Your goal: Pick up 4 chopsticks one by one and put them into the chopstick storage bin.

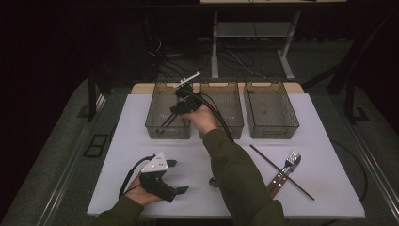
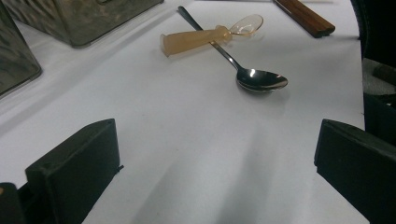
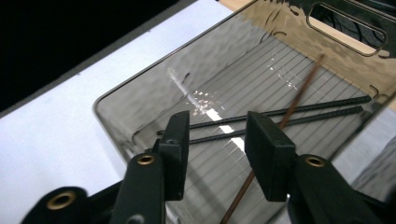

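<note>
My right gripper (image 1: 177,108) hangs open over the left smoky bin (image 1: 155,123). In the right gripper view its jaws stand apart (image 3: 217,140) above the bin floor (image 3: 154,107). Two black chopsticks (image 3: 299,109) lie flat in the bin. A thin brown chopstick (image 3: 303,84) slants across them and passes under the right jaw, apparently untouched by either jaw. My left gripper (image 1: 180,176) rests open at the mat's front left. Beyond its jaws (image 2: 215,135) a metal spoon (image 2: 261,80) lies across an amber plastic spoon (image 2: 205,38).
Two more smoky bins, a middle one (image 1: 230,127) and a right one (image 1: 270,110), stand in the same row at the back. A brown chopstick (image 1: 282,172), a fork (image 1: 292,157) and a wooden-handled knife (image 1: 277,181) lie at the front right of the white mat (image 1: 324,188).
</note>
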A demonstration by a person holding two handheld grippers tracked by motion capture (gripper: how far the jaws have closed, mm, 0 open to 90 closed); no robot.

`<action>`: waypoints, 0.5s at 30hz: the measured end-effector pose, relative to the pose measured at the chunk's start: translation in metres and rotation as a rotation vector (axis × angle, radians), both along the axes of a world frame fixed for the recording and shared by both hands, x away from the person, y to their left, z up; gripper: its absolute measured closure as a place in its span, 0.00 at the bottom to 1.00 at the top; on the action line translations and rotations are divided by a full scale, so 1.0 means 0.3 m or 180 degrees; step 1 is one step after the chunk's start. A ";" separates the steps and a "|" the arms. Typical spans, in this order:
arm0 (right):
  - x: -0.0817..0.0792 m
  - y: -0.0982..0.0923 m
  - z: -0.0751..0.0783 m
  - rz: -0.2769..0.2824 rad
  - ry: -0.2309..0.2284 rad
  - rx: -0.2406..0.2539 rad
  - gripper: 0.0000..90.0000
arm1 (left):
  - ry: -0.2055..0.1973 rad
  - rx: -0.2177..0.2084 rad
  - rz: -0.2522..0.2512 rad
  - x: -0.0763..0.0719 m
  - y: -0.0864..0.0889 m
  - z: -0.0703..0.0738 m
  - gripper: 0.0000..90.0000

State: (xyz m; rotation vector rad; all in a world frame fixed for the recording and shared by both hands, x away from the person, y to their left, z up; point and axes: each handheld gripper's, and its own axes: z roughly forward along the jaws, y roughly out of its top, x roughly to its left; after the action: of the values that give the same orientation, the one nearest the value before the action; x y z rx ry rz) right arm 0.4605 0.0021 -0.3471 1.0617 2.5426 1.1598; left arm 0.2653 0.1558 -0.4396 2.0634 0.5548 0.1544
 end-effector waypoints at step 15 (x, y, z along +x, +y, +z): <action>-0.130 -0.248 0.034 0.0062 -0.0144 0.0171 0.49 | 0.0014 -0.0008 0.0040 -0.001 0.005 0.001 0.00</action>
State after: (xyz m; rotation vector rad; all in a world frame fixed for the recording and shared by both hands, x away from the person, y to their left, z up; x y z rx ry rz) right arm 0.4214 -0.0723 -0.3369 1.0126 2.5062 1.2493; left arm 0.2649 0.1573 -0.4393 2.0586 0.5705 0.1567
